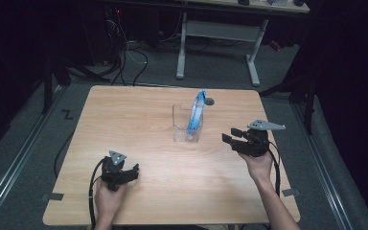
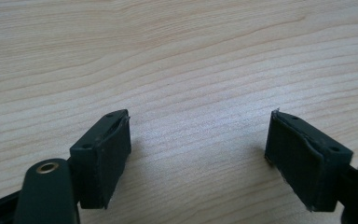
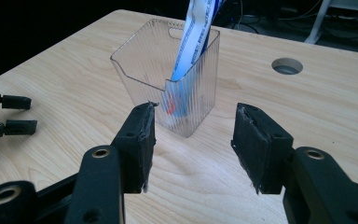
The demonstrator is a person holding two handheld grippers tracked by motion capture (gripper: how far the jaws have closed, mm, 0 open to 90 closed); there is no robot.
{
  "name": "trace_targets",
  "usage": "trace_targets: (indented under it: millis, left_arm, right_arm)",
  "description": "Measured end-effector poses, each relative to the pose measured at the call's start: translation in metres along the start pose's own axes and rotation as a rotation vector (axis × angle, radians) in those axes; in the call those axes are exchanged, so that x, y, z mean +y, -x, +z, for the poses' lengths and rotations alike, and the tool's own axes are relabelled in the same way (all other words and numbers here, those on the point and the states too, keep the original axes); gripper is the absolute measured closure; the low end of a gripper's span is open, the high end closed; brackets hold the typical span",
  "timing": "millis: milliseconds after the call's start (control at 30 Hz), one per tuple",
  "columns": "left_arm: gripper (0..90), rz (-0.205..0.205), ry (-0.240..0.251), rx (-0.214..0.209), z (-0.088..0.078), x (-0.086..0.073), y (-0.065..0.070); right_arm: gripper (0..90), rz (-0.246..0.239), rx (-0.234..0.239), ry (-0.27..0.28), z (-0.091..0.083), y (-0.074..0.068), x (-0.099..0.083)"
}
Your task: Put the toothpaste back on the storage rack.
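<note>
Toothpaste tube stands tilted in the clear cup in the middle of the table, nothing holding it

Right gripper, at 3 o'clock from the cup, points at it with jaws apart and empty; I think the reaching step is on, and next it must move in and squeeze the soft blue-and-white tube or the hard ribbed plastic cup. Left gripper, at 7 o'clock, rests open over smooth wood

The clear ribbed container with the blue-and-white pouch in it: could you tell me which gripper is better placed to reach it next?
Right. The right gripper points at the clear ribbed container, jaws open and empty just short of it. The left gripper, also open, faces bare table at the near edge, farther from it.
</note>
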State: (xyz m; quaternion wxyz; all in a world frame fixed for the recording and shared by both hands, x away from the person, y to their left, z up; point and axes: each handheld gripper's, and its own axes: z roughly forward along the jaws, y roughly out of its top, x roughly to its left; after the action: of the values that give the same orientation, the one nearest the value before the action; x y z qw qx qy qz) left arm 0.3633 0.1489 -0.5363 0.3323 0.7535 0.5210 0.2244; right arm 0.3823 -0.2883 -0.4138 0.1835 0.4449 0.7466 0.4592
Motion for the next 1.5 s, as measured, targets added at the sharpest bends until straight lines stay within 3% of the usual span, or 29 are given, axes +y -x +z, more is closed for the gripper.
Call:
trace_targets:
  millis: [467,700,967,1500]
  left_arm:
    - [22.7,0.000,0.000,0.000,0.000,0.000,0.000]
    - [22.7,0.000,0.000,0.000,0.000,0.000,0.000]
    - [22.7,0.000,0.000,0.000,0.000,0.000,0.000]
    - [22.7,0.000,0.000,0.000,0.000,0.000,0.000]
  right_arm:
    - [48.8,0.034,0.000,-0.015,0.004,0.004,-0.014]
    - [48.8,0.029,-0.005,-0.022,0.008,0.003,-0.016]
    - [48.8,0.059,0.000,-0.051,0.017,0.005,-0.028]
    - [48.9,0.065,0.008,-0.092,0.035,0.002,-0.043]
